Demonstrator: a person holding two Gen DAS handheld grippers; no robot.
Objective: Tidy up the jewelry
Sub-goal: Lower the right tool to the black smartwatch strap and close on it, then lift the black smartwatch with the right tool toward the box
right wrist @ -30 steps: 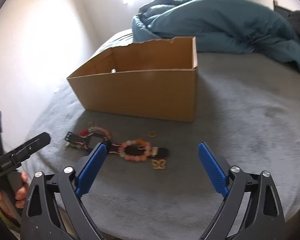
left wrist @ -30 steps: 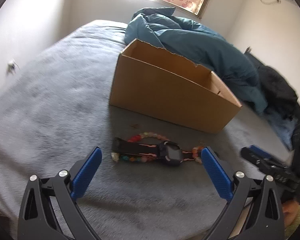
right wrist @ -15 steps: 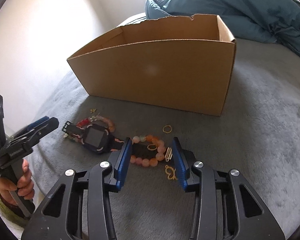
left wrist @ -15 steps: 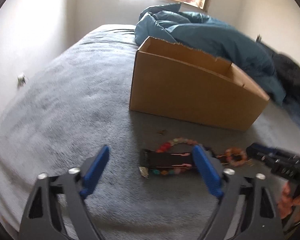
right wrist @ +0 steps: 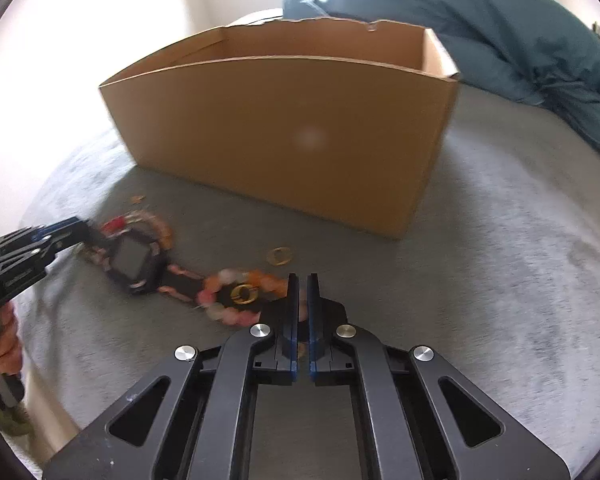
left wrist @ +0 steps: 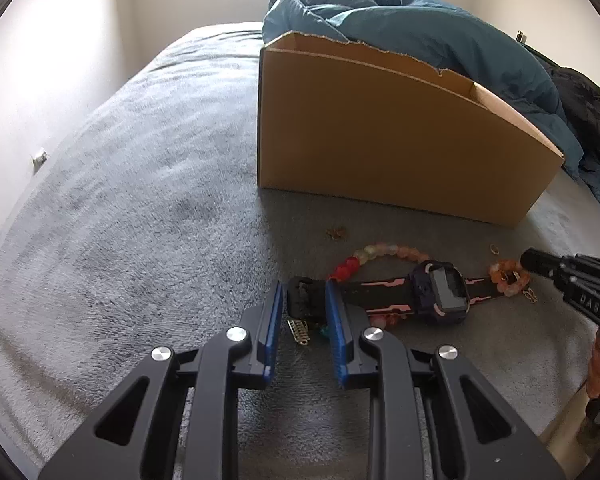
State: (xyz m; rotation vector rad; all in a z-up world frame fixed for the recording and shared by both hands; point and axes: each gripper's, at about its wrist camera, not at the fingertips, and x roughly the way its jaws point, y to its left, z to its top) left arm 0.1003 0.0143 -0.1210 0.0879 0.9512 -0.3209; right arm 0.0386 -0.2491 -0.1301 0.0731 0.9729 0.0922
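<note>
A dark watch [left wrist: 444, 292] with a black and pink strap lies on the grey bed in front of an open cardboard box [left wrist: 380, 136]. My left gripper [left wrist: 302, 300] is shut on the strap's buckle end. A multicoloured bead bracelet [left wrist: 380, 252] lies behind the watch. An orange bead bracelet [right wrist: 236, 296] with a gold ring [right wrist: 244, 293] inside it lies at the other strap end. My right gripper [right wrist: 302, 284] is shut beside that bracelet's right edge; what it pinches is hidden. The watch [right wrist: 134, 260] and the box [right wrist: 284, 136] also show in the right wrist view.
A teal duvet [left wrist: 420, 36] is heaped behind the box. Loose gold pieces lie on the grey bed cover: a ring [right wrist: 280, 256], a small charm [left wrist: 336, 233] and a clip [left wrist: 298, 330]. Dark clothes [left wrist: 588, 112] lie at the far right.
Both grippers have moved in toward the jewelry and closed. The left went from wide open to shut on the strap end; the right narrowed and shut at the orange bracelet's edge.
</note>
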